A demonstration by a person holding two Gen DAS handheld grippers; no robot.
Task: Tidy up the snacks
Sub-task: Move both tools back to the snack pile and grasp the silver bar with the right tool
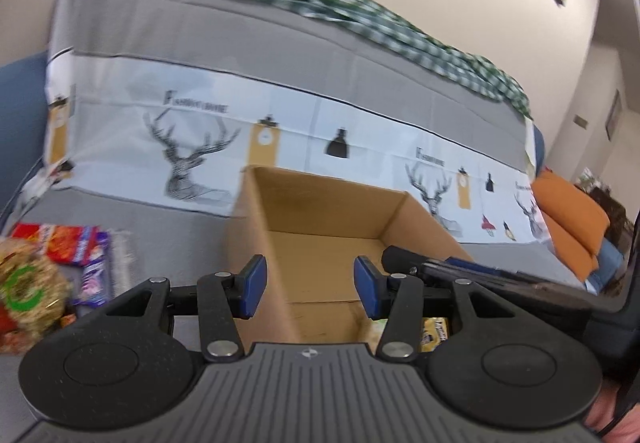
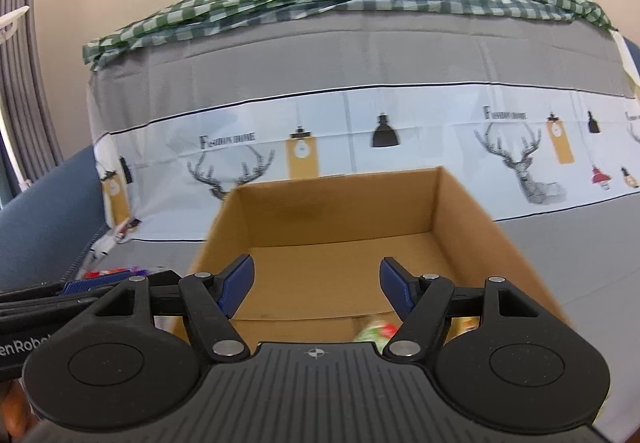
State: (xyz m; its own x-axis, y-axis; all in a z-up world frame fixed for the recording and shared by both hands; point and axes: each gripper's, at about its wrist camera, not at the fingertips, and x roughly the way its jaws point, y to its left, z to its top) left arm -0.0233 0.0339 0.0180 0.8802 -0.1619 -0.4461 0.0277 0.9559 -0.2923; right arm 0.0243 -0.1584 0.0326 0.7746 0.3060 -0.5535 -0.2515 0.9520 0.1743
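While both grippers hang over the cardboard box [image 1: 332, 243], neither carries anything: the left gripper [image 1: 311, 287] has its blue pads spread with only box floor showing between them, and the right gripper [image 2: 316, 287] is likewise spread wide and bare. The box sits on a gray cloth-covered surface [image 1: 168, 235], open top up, mostly bare inside; a few packets lie at its near end, a yellowish one [image 1: 434, 335] under the left gripper's right linkage and a green-and-red one [image 2: 374, 331] low between the right gripper's fingers, both partly hidden by the tools, so exact count unclear. The snack pile [image 1: 52, 267] still waiting lies outside the box, off to the left of the left gripper and a bit nearer the camera: red-orange packets, a purple wrapper, a gold bag with a green mark, blurred. In the right wrist view only a sliver of red and purple [image 2: 116, 271] shows past the box's left wall, behind the left tool's body. So the left gripper is judged the nearer one, and the next pick likely calls for swinging it left and down away from the box. The purple wrapper's long axis seems to run roughly away from the camera, though blur makes that uncertain. The box wall stands between the pile and the drop spot, so the carry must clear its rim.
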